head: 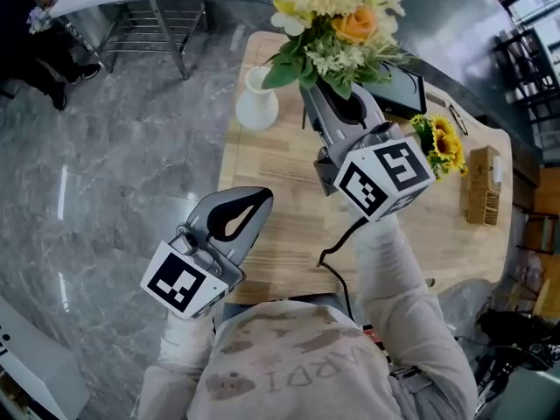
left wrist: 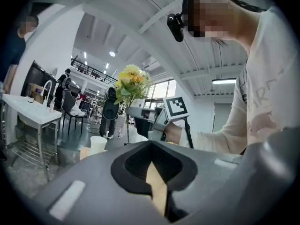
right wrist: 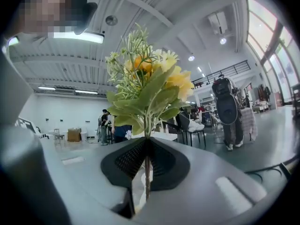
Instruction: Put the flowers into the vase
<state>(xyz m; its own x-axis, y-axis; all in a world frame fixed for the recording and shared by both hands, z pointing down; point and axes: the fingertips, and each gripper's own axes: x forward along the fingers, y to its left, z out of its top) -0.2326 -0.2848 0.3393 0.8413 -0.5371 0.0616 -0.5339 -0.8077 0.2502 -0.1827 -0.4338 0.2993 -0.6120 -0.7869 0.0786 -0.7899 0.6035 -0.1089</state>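
Observation:
My right gripper is raised over the wooden table, shut on the stem of a bouquet of yellow and orange flowers with green leaves. In the right gripper view the thin stem runs up between the closed jaws of that gripper to the bouquet. A white vase stands on the table's far left part, just left of the bouquet and below it. My left gripper hovers at the table's near left edge, shut and holding nothing. The left gripper view looks past this gripper to the vase and the bouquet.
A small bunch of sunflowers lies on the table at the right, beside a wooden box. A dark flat object lies behind the right gripper. Grey stone floor surrounds the table, and a white metal-legged table stands far left.

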